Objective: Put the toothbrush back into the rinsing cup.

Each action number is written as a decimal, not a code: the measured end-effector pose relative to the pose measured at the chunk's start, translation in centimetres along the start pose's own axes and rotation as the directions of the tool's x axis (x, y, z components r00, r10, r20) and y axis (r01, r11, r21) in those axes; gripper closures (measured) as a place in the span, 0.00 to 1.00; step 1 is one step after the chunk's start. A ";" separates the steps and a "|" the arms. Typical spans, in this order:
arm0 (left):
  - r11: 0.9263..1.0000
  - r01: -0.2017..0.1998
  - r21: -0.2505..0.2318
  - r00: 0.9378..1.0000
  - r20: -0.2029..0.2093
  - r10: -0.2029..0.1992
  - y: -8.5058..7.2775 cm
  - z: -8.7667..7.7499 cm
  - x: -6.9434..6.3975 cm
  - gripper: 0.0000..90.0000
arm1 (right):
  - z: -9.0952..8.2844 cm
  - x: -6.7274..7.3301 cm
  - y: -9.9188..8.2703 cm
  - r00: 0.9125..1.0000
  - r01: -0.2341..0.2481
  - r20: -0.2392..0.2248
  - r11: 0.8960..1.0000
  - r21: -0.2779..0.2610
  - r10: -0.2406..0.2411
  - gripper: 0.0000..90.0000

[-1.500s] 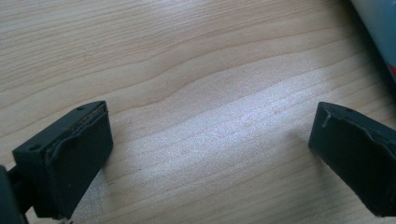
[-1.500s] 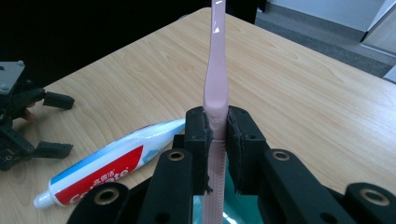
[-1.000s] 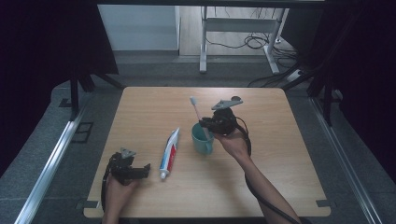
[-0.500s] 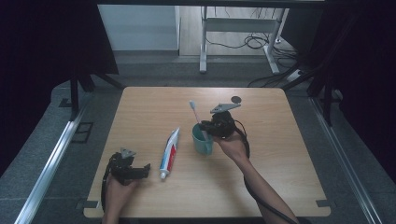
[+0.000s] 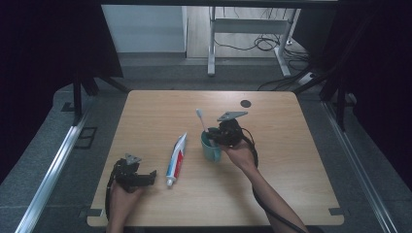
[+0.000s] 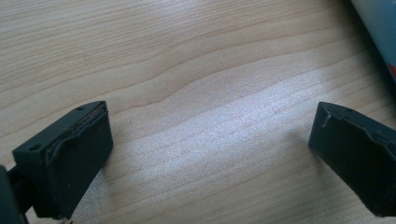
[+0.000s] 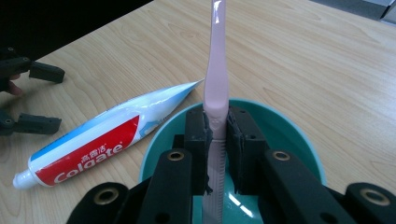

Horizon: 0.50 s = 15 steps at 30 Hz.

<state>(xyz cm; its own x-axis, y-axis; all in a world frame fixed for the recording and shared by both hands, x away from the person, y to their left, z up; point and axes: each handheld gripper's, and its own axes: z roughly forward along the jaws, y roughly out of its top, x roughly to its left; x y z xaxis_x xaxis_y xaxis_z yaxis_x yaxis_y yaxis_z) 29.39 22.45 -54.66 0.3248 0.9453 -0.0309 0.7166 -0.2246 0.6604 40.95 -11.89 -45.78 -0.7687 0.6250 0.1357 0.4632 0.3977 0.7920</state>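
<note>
A teal cup (image 5: pixel 210 150) stands mid-table. My right gripper (image 5: pixel 219 137) hangs over its mouth, shut on the handle of a pink toothbrush (image 5: pixel 201 120) that leans up and to the left. In the right gripper view the pads (image 7: pixel 197 135) pinch the toothbrush (image 7: pixel 217 70) at the right gripper (image 7: pixel 218 128), and the handle's lower end reaches into the cup (image 7: pixel 294 135). A white, red and blue toothpaste tube (image 5: pixel 176 154) lies flat left of the cup. My left gripper (image 5: pixel 145 178) rests open near the front left, its jaws (image 6: pixel 210 140) wide apart over bare wood.
A small dark round mark (image 5: pixel 246 103) sits at the far side of the wooden table (image 5: pixel 291 184). The toothpaste tube (image 6: pixel 380 32) lies just past the left gripper's jaws. A black cable (image 5: pixel 262 199) trails along the right forearm. Metal rails flank the table.
The right gripper with the toothbrush has sunk a little toward the cup. The left gripper has stayed where it was.
</note>
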 end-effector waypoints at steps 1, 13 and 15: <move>1.000 0.000 0.000 1.000 0.000 0.000 0.0 0.0 0.0 0.00 | 0.1 0.0 -0.1 1.000 0.001 0.001 1.000 0.001 -0.001 0.87; 1.000 0.000 0.000 1.000 0.000 0.000 0.0 0.0 0.0 0.00 | 1.1 -0.2 -0.9 1.000 -0.015 0.000 0.999 0.028 0.015 0.87; 1.000 0.000 0.000 1.000 0.000 0.000 0.0 0.0 0.0 0.00 | 1.1 -0.3 -1.0 1.000 -0.016 0.000 0.999 0.031 0.016 0.87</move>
<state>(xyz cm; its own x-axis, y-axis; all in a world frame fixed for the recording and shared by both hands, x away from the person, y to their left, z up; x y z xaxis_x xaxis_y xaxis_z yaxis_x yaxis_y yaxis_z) 29.39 22.45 -54.66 0.3251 0.9452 -0.0311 0.7163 -0.2247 0.6606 41.19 -11.69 -47.29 -0.7612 0.6314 0.1481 0.4886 0.4083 0.7711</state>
